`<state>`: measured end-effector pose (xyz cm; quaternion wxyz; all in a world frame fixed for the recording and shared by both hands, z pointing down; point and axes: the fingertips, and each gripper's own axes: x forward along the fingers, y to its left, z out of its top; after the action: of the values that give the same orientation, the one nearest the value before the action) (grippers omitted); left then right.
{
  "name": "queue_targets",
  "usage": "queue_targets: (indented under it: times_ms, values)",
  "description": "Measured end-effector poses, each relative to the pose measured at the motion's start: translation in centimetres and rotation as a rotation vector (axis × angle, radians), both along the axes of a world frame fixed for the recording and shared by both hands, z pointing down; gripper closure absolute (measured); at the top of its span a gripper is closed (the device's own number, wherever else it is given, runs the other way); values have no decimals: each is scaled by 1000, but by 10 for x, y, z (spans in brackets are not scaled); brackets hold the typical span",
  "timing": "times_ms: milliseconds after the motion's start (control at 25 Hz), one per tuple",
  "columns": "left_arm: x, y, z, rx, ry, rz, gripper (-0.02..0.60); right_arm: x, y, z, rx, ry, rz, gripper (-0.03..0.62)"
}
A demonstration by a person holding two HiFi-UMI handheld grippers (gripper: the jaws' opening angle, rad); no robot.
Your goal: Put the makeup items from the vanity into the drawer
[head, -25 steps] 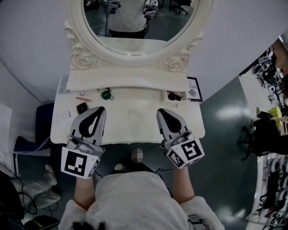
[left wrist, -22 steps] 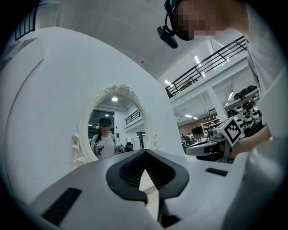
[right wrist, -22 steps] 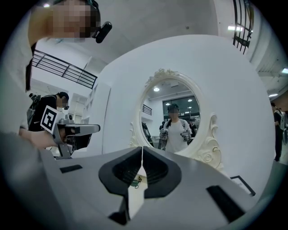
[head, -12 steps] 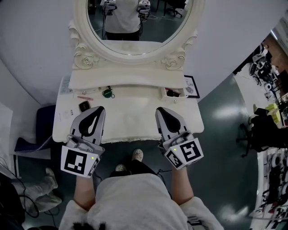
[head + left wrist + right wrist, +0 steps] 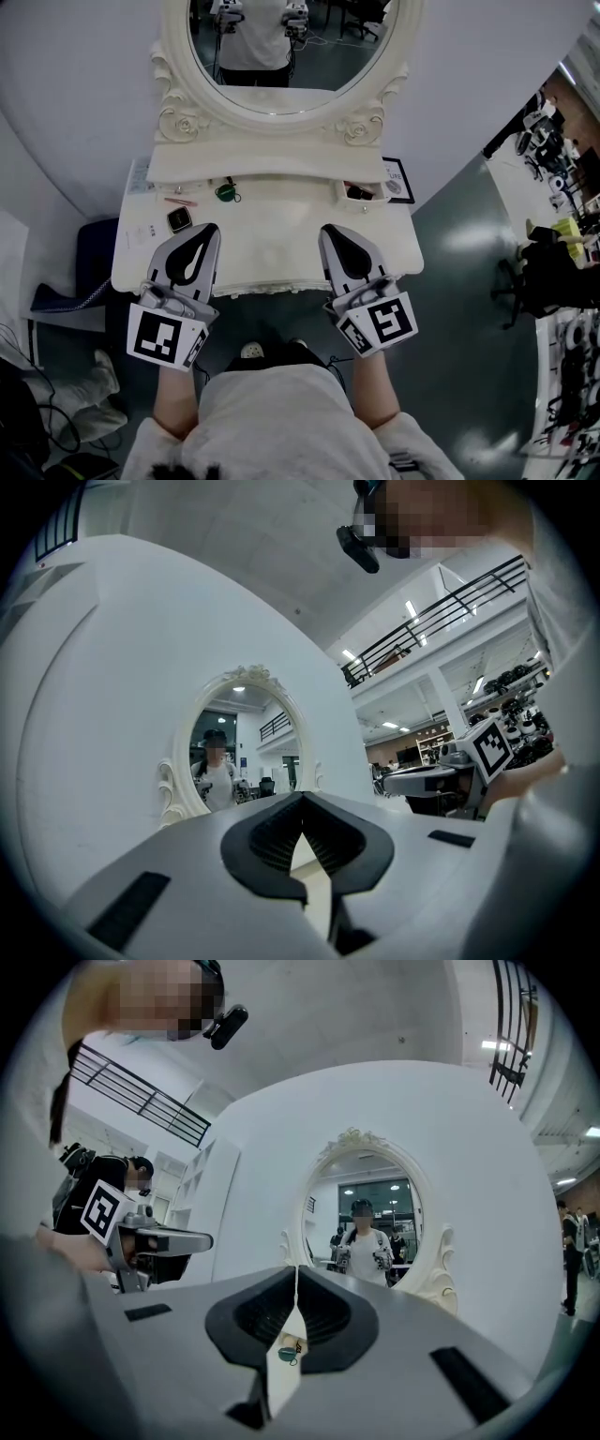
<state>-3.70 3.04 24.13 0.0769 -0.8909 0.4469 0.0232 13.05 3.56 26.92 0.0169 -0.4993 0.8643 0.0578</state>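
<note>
Jaws pressed together and empty on both left gripper (image 5: 207, 231) and right gripper (image 5: 330, 232), poised over the front of the white vanity (image 5: 272, 251): probably the approach, nothing picked up yet. Next, one gripper must open and reach the makeup items at back left, a green piece (image 5: 223, 194), a dark square case (image 5: 178, 219) and a thin stick (image 5: 176, 201); an open compartment (image 5: 361, 193) lies back right, below the oval mirror (image 5: 281, 37)
</note>
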Motion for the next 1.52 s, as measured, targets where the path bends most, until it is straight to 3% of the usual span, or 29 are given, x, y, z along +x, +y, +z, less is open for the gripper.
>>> queue_targets:
  times_ms: [320,1520]
  values:
    - [4,15,-12,39,1,-11,566,2,10,-11,29,3,-24,569]
    - [55,85,-19,32,42,-57,566,43,83,-21,44,-19,-69,570]
